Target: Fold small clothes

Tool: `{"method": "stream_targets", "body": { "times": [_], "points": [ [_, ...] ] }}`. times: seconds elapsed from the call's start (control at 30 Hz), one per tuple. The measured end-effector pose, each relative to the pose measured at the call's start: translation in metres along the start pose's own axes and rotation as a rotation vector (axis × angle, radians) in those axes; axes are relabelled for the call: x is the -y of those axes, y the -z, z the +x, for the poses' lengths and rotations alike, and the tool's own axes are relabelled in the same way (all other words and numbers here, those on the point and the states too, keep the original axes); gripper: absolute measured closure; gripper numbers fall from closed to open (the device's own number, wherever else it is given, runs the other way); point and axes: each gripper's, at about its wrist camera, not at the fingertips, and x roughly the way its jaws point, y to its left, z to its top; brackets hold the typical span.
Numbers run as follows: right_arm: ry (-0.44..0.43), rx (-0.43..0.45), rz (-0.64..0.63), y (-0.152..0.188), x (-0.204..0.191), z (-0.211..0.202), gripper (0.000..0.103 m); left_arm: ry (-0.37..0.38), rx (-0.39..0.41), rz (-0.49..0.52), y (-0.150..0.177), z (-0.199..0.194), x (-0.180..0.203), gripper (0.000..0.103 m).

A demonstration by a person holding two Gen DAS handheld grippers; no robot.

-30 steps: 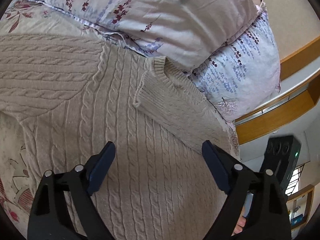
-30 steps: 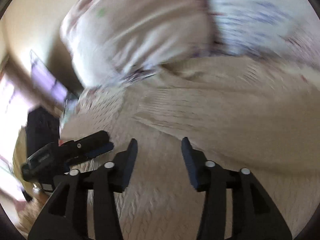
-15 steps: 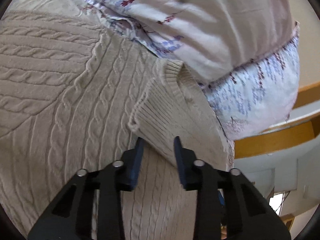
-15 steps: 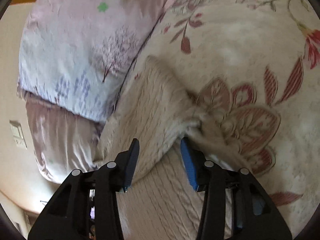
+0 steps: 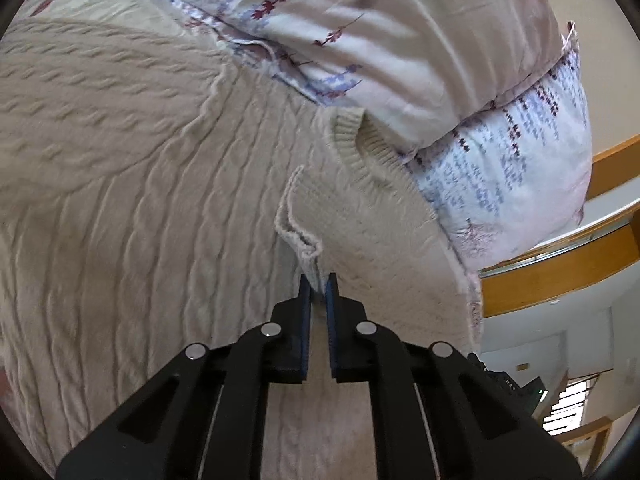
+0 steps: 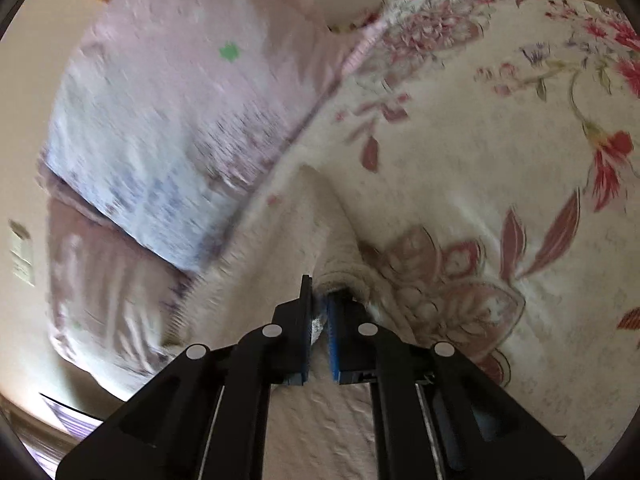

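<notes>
A beige cable-knit sweater point(image 5: 140, 200) lies spread on a floral bedspread. My left gripper point(image 5: 318, 284) is shut on the ribbed edge of a folded-over sleeve or hem point(image 5: 308, 256) near the sweater's ribbed collar point(image 5: 348, 140). In the right wrist view the same sweater point(image 6: 280, 240) shows blurred; my right gripper point(image 6: 320, 300) is shut on a bunched edge of it point(image 6: 340, 276), which rises off the bedspread point(image 6: 480, 140).
Two floral pillows point(image 5: 400, 40) lie stacked right behind the sweater and also show in the right wrist view point(image 6: 180, 120). A wooden bed frame point(image 5: 560, 276) runs along the right. The bedspread's edge is close on the right.
Both grippers went from wide open to shut on the sweater's edges. The left one closed on the ribbed fold; the right one swung to the far edge and pinched it.
</notes>
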Motion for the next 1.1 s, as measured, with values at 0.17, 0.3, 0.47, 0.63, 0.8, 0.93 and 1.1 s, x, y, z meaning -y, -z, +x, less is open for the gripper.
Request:
{"method": "stream_targets", "body": {
  "times": [0.17,0.3,0.47,0.63,0.8,0.93,1.1],
  "points": [
    [0.096,-0.013,-0.079,0.009,-0.007,-0.004,0.091,-0.013,-0.022,0.004,-0.003,0.003,-0.006,0.092],
    [0.206,0.103,-0.146,0.017,-0.017,-0.037,0.052,-0.022,-0.009,0.035,-0.001,-0.02,-0.009,0.072],
    [0.112,0.069,-0.265,0.038,-0.04,-0.054,0.035,-0.008,0.061,0.068,0.001,-0.084,-0.038,0.045],
    [0.021,-0.064,-0.363,0.068,-0.064,-0.042,0.032,-0.092,0.187,0.02,-0.001,-0.151,-0.091,0.043],
    [-0.034,-0.162,-0.407,0.091,-0.077,-0.031,0.032,-0.172,0.273,-0.156,-0.013,-0.193,-0.154,0.048],
    [-0.043,-0.19,-0.426,0.098,-0.081,-0.031,0.031,-0.177,0.327,-0.289,-0.023,-0.207,-0.19,0.051],
    [-0.041,-0.185,-0.43,0.099,-0.08,-0.033,0.03,-0.14,0.381,-0.399,-0.033,-0.212,-0.217,0.058]
  ]
}}
